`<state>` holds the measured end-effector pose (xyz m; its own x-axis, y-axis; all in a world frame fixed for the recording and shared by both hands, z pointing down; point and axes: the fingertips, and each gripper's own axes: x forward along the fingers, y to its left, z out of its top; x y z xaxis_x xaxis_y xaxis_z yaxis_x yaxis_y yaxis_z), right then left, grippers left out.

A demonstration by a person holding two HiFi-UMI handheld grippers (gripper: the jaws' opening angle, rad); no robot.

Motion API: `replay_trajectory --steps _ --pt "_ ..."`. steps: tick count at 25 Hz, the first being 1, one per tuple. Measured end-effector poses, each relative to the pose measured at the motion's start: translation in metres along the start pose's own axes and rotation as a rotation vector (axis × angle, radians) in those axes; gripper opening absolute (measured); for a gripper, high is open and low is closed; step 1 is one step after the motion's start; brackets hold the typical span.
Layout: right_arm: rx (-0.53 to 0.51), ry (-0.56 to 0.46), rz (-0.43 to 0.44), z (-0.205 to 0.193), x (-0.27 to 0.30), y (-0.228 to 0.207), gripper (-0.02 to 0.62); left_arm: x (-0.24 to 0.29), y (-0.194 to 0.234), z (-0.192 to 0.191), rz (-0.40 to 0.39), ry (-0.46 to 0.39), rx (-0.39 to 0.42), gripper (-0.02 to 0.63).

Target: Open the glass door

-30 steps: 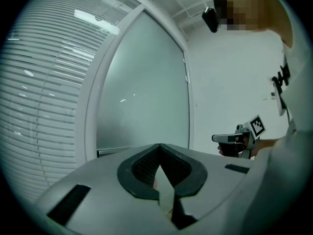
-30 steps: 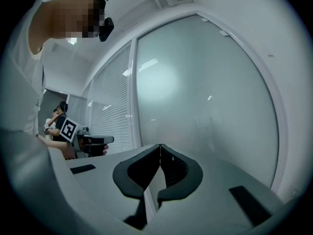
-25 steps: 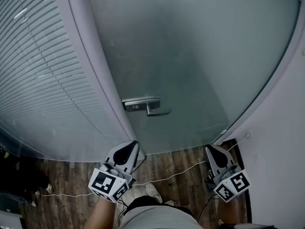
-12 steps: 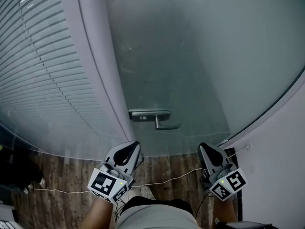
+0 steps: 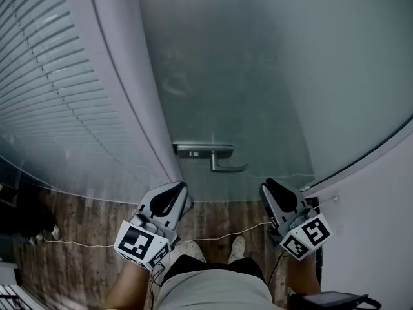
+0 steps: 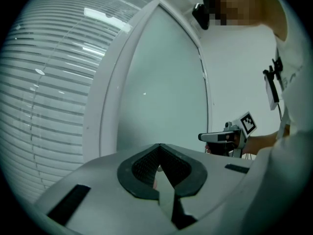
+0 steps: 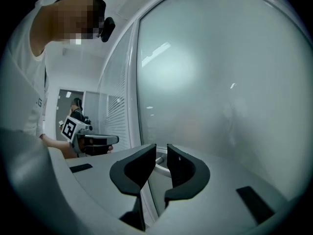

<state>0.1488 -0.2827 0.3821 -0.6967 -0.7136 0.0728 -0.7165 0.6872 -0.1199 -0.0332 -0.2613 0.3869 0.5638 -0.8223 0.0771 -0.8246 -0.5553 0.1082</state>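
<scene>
- Right gripper view shows the right gripper (image 7: 162, 148) with its jaws slightly apart; they have just been opening, and nothing sits between them.
- Left gripper view shows the left gripper (image 6: 159, 150) clenched, tips meeting, holding nothing. It faces the white door frame (image 5: 122, 102) and the blinds (image 5: 45, 89) beside it.
- Head view places both grippers low and level above the wood floor (image 5: 90, 215), short of the glass door (image 5: 271, 76), which stands closed.
- The metal lever handle (image 5: 229, 169) sits at the door's left edge, just beside the frame. In the head view it lies between the two grippers and slightly beyond them. A sliver of it shows past the gap in the right jaws.
- Judged step: the approach, with the handle not yet touched.
- Next move likely calls for the right gripper to reach the lever, close on it or press it down, then swing the door.
- Frosted glass hides whatever lies behind the door.
- The door's top and hinge side are cut off.
- Whether the door pushes or pulls cannot be told.
</scene>
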Motion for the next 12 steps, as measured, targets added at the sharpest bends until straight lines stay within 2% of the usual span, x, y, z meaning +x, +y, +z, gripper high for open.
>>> replay_trajectory --steps 6,8,12 --pt "-0.03 0.095 0.136 -0.011 0.019 -0.015 0.132 0.002 -0.009 0.004 0.103 -0.005 -0.032 0.0" --pt "-0.065 0.149 0.173 -0.026 0.028 -0.02 0.171 0.002 -0.013 -0.001 0.125 -0.003 -0.037 0.0" --pt "-0.171 0.296 0.222 -0.056 0.052 -0.028 0.21 -0.002 -0.015 -0.007 0.171 0.001 -0.046 0.0"
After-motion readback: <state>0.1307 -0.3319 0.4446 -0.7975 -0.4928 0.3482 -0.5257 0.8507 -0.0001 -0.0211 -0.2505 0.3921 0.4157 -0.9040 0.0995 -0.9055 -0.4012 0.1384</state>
